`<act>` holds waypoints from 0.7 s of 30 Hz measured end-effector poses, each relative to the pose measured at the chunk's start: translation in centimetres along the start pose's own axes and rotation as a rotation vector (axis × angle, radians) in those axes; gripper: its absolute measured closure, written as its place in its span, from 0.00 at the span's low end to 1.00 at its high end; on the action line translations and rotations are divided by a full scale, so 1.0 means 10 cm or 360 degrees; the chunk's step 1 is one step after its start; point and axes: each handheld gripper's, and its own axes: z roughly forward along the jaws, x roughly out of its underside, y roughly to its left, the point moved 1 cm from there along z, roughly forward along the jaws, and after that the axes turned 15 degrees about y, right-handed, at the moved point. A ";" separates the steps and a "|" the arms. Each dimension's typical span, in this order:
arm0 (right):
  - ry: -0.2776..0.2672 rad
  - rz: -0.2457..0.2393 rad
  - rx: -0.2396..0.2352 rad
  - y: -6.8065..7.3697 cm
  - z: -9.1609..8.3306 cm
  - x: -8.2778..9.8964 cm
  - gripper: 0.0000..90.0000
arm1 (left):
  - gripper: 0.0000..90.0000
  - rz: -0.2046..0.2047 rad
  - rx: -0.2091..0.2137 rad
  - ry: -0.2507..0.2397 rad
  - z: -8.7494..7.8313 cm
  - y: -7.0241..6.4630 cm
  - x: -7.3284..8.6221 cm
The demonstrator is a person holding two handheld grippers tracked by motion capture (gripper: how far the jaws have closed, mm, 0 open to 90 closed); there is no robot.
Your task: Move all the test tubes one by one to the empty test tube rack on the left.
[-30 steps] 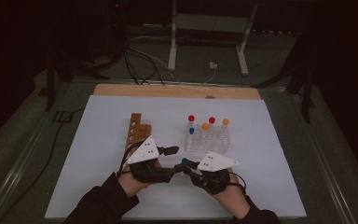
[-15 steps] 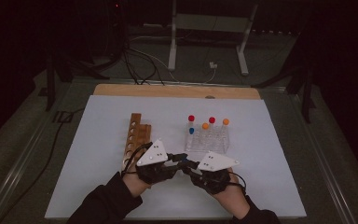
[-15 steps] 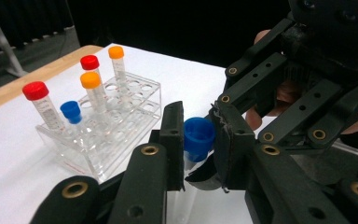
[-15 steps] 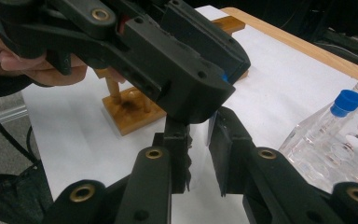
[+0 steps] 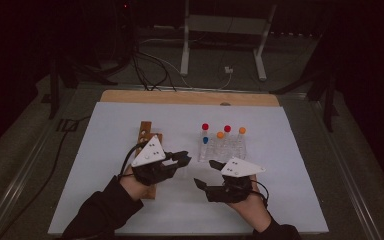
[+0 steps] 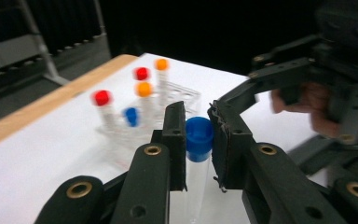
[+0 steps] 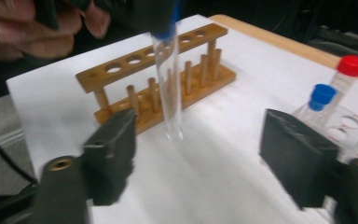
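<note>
On the matte white table (image 5: 105, 200), left gripper (image 6: 199, 140) pinches a clear blue-capped tube (image 6: 198, 135).

My white table top (image 5: 130, 210) has a wooden strip (image 5: 190, 97) along its far edge; everything else I place from that strip. Beyond it lies a grey floor (image 5: 290, 70), where a white metal stand (image 5: 222, 30) plants two legs — a white plug (image 5: 228, 70) rests near its foot. Black cables (image 5: 145, 65) snake to the strip's left. The room behind is dark — no wall shows.
</note>
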 end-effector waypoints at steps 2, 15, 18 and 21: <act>-0.0023 0.0016 0.0004 -0.02 -0.01 0.01 0.15 | 0.86 -0.0020 -0.0032 -0.0014 -0.07 0.08 -0.02; -0.0140 0.0043 -0.0011 -0.07 -0.09 0.02 0.00 | 0.86 -0.0118 -0.0263 -0.0028 -0.41 0.56 -0.05; -0.0124 0.0036 -0.0007 -0.07 -0.08 0.02 0.00 | 0.86 -0.0137 -0.0308 -0.0028 -0.45 0.67 -0.07; -0.0119 0.0040 -0.0010 -0.07 -0.08 0.02 0.00 | 0.87 -0.0158 -0.0342 -0.0035 -0.46 0.75 -0.07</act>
